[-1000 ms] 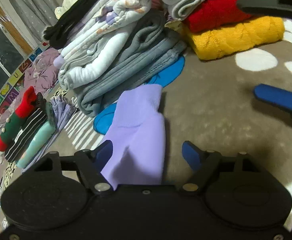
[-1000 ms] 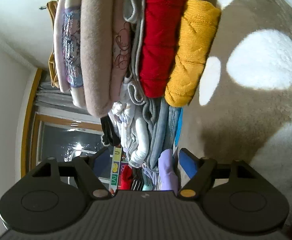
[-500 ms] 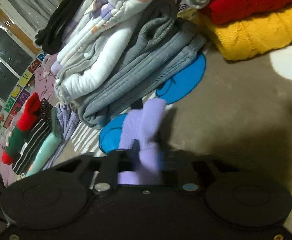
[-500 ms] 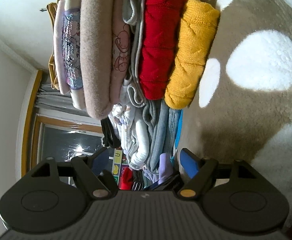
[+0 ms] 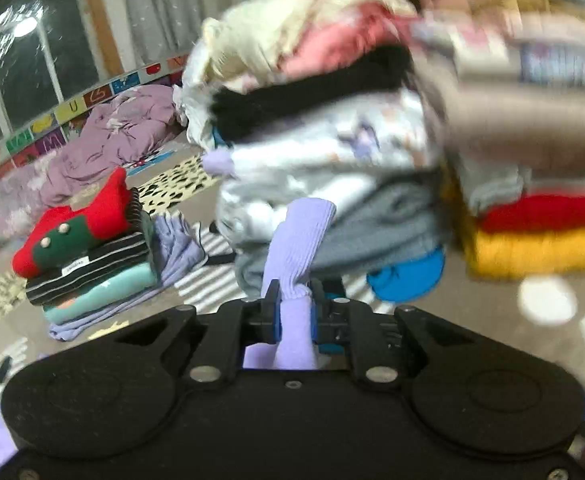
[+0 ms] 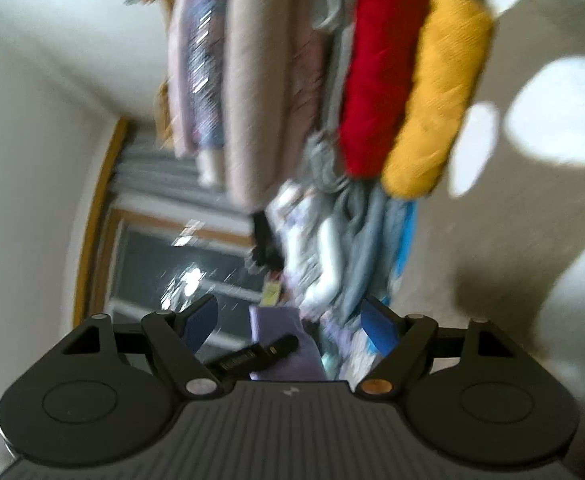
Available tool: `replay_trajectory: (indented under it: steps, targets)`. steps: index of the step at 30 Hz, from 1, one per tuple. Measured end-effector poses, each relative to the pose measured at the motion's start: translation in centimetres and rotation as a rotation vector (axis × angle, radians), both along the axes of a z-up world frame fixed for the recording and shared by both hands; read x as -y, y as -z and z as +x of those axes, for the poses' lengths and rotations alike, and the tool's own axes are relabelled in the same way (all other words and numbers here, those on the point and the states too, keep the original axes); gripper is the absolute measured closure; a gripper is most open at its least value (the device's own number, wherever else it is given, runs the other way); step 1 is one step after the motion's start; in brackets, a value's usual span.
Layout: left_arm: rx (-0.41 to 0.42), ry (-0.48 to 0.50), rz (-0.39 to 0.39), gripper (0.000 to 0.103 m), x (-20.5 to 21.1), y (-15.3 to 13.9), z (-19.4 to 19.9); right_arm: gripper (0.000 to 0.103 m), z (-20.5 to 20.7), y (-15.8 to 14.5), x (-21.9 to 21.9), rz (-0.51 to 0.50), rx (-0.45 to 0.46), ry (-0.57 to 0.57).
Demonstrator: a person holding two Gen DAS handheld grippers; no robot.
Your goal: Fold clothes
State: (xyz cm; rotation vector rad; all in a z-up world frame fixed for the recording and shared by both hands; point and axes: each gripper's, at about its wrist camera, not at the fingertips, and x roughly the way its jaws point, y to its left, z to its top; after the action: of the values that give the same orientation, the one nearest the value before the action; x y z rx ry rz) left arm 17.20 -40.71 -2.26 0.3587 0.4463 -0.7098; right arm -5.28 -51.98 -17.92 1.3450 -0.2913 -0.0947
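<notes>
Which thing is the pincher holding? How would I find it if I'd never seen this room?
Start at the big leaning pile of folded clothes on the brown carpet. Right in front of its grey bottom layers, the left gripper is shut on a ribbed lilac garment. It is the only piece pinched between blue pads and not lying in a stack.

Left gripper (image 5: 295, 312) fingers pinched together, right gripper (image 6: 290, 322) fingers apart

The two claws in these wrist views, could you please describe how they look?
The left claw has a matte black body with two round discs, silver screw heads, black linkage arms and blue pads on its fingers. The right claw is dark grey instead, with a ribbed centre panel bearing a small pale mark, one silver and one copper-coloured pivot screw, and blue pads.
</notes>
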Motion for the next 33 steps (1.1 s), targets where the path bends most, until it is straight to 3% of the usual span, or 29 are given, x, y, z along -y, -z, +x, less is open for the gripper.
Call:
replay_trajectory:
  steps: [4,9,17,21,33]
  targets:
    - [0.002,-0.018,-0.107,0.092,-4.6,-3.2,0.3,0.021,2.4,-2.0,-2.0,-0.149,-0.051,-0.169]
    - [-0.006,-0.086,-0.190,0.092,-9.9,-5.7,0.7,0.020,6.0,-5.1,-6.9,-0.443,-0.157,-0.381]
    - [0.001,-0.200,-0.295,0.092,-17.7,-8.2,0.8,0.020,9.1,-7.4,-17.1,-0.924,-0.300,-0.586]
    - [-0.004,-0.247,-0.335,0.092,-21.3,-8.8,0.5,0.020,9.2,-6.9,-20.6,-1.100,-0.401,-0.650]
    - [-0.018,-0.362,-0.443,0.092,-32.0,-9.4,-1.2,0.026,8.3,-6.2,-26.1,-1.368,-0.481,-0.690]
